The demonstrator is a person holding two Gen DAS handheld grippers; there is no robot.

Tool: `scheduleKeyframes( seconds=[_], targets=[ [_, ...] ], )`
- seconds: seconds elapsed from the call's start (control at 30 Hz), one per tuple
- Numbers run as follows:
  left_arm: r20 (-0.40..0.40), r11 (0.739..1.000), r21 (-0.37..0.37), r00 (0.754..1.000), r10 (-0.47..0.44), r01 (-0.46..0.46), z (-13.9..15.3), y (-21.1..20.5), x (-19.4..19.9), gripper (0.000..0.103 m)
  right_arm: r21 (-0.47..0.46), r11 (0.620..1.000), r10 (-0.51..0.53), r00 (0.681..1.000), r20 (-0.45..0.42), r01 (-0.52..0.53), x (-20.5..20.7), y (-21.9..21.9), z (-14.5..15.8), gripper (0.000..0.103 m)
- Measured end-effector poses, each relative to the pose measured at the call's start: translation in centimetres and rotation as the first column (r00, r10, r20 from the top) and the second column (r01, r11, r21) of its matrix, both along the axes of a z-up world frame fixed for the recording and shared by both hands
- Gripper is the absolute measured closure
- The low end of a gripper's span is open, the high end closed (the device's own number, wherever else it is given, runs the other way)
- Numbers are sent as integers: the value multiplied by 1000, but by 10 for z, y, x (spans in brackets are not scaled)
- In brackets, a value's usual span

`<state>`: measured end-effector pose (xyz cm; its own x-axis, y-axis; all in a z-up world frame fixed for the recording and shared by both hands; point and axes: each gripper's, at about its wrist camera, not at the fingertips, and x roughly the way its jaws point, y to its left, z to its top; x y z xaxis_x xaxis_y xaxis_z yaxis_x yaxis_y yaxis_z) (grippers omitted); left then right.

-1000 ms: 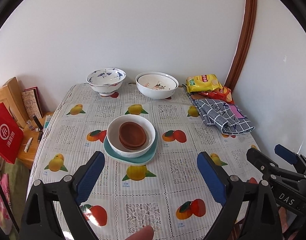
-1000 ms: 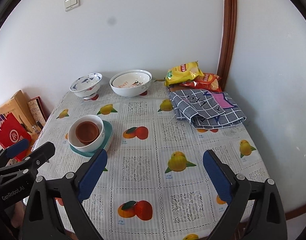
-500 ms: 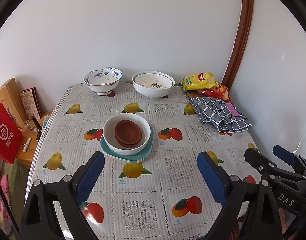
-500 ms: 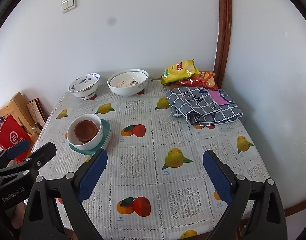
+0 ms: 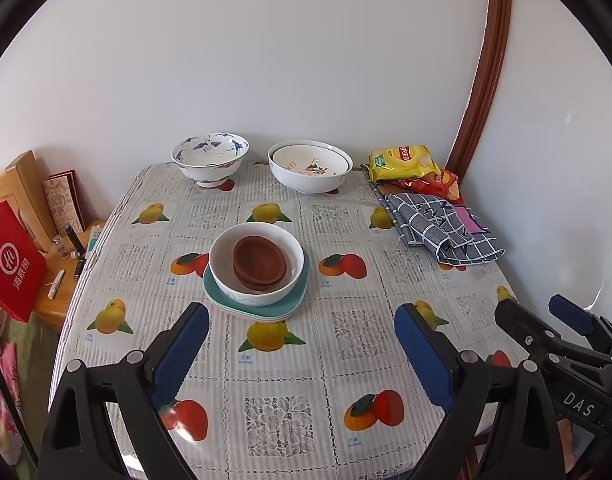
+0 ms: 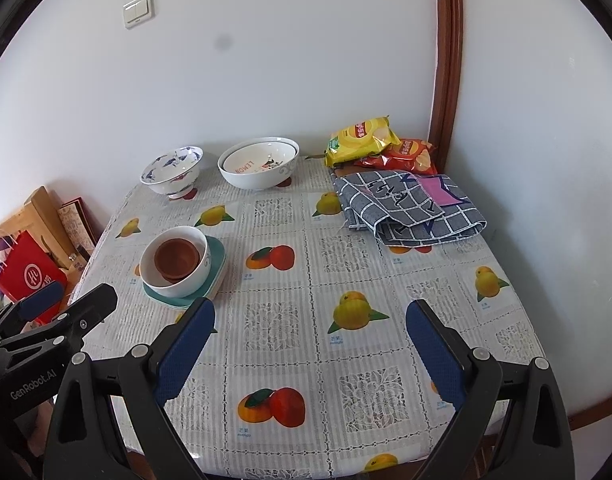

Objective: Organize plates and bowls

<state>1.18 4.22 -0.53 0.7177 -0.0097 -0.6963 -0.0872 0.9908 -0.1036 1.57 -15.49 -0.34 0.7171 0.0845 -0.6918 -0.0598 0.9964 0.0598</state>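
Two grippers hang above the near edge of the table [image 5: 345,432], both empty. We note the left gripper [image 5: 302,344] with its blue pads spread wide, nothing between them. Off the table's left side we log a red paper bag [image 5: 12,264] on a wooden side stand [image 5: 62,296]. At the back left stands a blue-patterned bowl [image 5: 210,156]; just right of it sits a large white bowl [image 5: 309,166] with a second bowl nested inside. Mid-table, left of centre, a white bowl [image 5: 256,270] holding stacked brown dishes [image 5: 260,262] rests on teal plates [image 5: 258,310]. Further right we see a yellow snack bag [image 5: 401,158] and a red snack bag [image 5: 435,184] in the back corner, touching a folded checked cloth [image 5: 437,226]. The right gripper [image 6: 309,340] is likewise held wide apart, gripping nothing.
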Motion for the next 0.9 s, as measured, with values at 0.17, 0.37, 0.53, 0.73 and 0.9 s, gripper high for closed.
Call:
scheduleKeyframes(
  seconds=[0.17, 0.37, 0.53, 0.73, 0.9],
  targets=[
    [-2, 1000, -17, 1000, 6, -6, -1, 2, -1, 9, -1, 1000, 2, 1000, 6, -2, -2, 1, 1, 7],
    [-1, 1000, -15, 1000, 8, -8, 0, 2, -2, 9, -2, 1000, 0, 1000, 11, 0, -4, 1, 3, 7],
    [0, 1000, -10, 1000, 5, -5, 1, 1, -2, 9, -3, 1000, -1, 1000, 12, 1, -5, 1, 4, 7],
    [-4, 1000, -12, 1000, 1, -1, -1, 1, -1, 9, -2, 1000, -5, 1000, 12, 5, -5, 1, 5, 7],
    [-2, 1000, -5, 1000, -4, 4, -2, -1, -1, 9, -4, 1000, -7, 1000, 12, 7, -6, 1, 6, 7]
  ],
)
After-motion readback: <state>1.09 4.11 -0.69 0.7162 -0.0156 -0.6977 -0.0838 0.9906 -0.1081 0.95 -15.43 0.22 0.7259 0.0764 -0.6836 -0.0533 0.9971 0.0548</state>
